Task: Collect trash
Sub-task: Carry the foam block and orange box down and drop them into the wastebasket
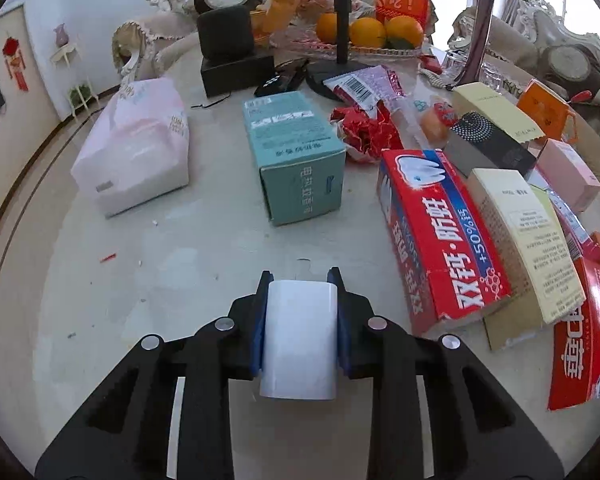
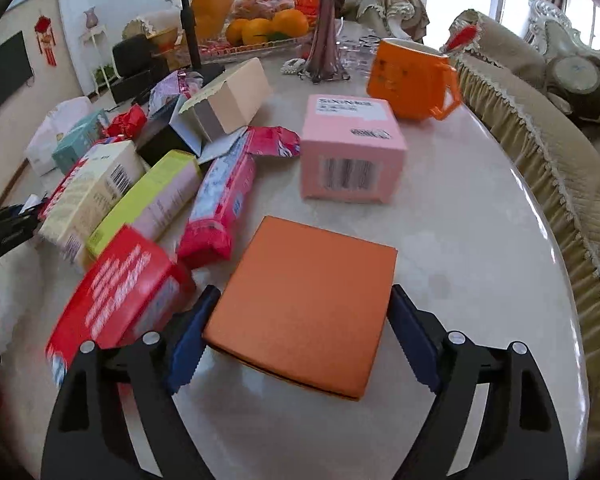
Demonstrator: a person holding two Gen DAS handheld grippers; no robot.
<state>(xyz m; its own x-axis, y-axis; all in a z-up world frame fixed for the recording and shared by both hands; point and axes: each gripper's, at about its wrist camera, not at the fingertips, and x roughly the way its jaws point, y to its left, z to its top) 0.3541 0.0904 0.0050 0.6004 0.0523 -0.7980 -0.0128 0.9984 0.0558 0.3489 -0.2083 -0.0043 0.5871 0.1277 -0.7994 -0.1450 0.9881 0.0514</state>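
Note:
My left gripper [image 1: 299,280] is shut on a small white box [image 1: 298,340] and holds it above the marble table [image 1: 140,280]. My right gripper [image 2: 302,300] has its jaws spread wide on either side of a flat orange box [image 2: 304,304] that sits on the table; the blue pads [image 2: 192,340] are at its left and right edges. Empty cartons lie in a heap: a red toothpaste box [image 1: 440,240], a cream box [image 1: 528,240], a teal box [image 1: 296,156], a pink box [image 2: 350,148], a pink snack wrapper [image 2: 220,208], a yellow-green box [image 2: 148,200].
A tissue pack [image 1: 136,148], an orange mug [image 2: 412,80], a fruit tray with oranges [image 1: 368,32], a vase [image 2: 328,20], a black stand and speaker [image 1: 228,40] stand at the table's far side. Sofas ring the table's far and right edges.

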